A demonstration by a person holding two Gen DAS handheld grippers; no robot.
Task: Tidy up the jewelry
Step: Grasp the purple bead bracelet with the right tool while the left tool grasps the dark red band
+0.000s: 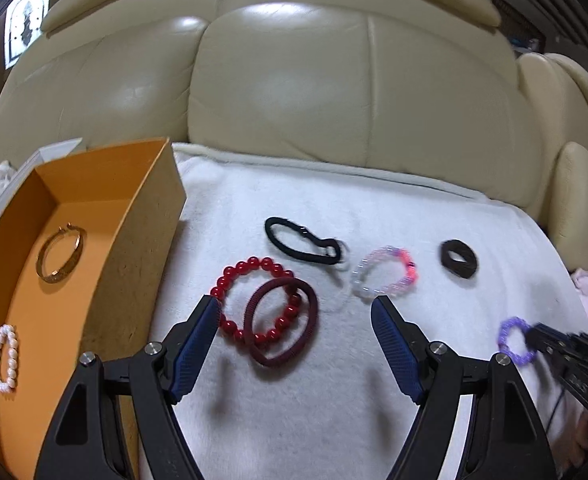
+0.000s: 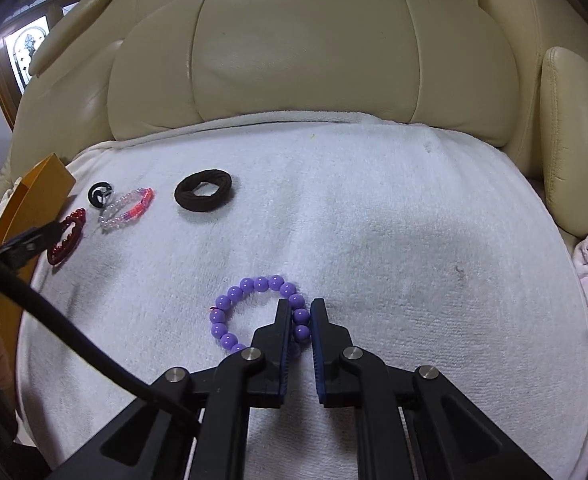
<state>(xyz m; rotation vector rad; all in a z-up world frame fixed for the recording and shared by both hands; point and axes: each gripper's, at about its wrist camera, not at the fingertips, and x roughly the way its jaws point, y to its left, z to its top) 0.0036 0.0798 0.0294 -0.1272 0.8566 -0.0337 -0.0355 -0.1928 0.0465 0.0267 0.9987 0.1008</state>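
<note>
Towel [image 2: 373,208]: white terry, spread over the seat of a cream leather armchair [image 1: 294,88]; landmark for all places below.
Box [image 1: 142,248]: orange cardboard, open-topped, on the towel's left edge.
Box contents: gold bangle [image 1: 61,255] toward the far end, pearl bracelet [image 1: 5,358] toward the near end, well apart.
Left gripper [image 1: 295,322]: jaws wide apart, holding nothing, hovering above the towel's left half, just right of the box.
Red bead bracelet [image 1: 254,300]: flat on the towel between the left fingers, overlapped by a maroon hair tie [image 1: 282,322].
Black hair tie [image 1: 299,240]: on the towel beyond the red beads, stretched long.
Pink and clear bead bracelet [image 1: 385,276]: right of the black tie; possibly touching a pale loop beside it, too blurred to tell.
Brown scrunchie [image 2: 204,191]: farther right, toward the towel's back, apart from the rest.
Right gripper [image 2: 298,312]: jaws nearly together, clamped on the purple bead bracelet [image 2: 230,316] at its right side.
Purple bead bracelet: near the towel's front middle, most of the loop lying to the left of the fingers.
</note>
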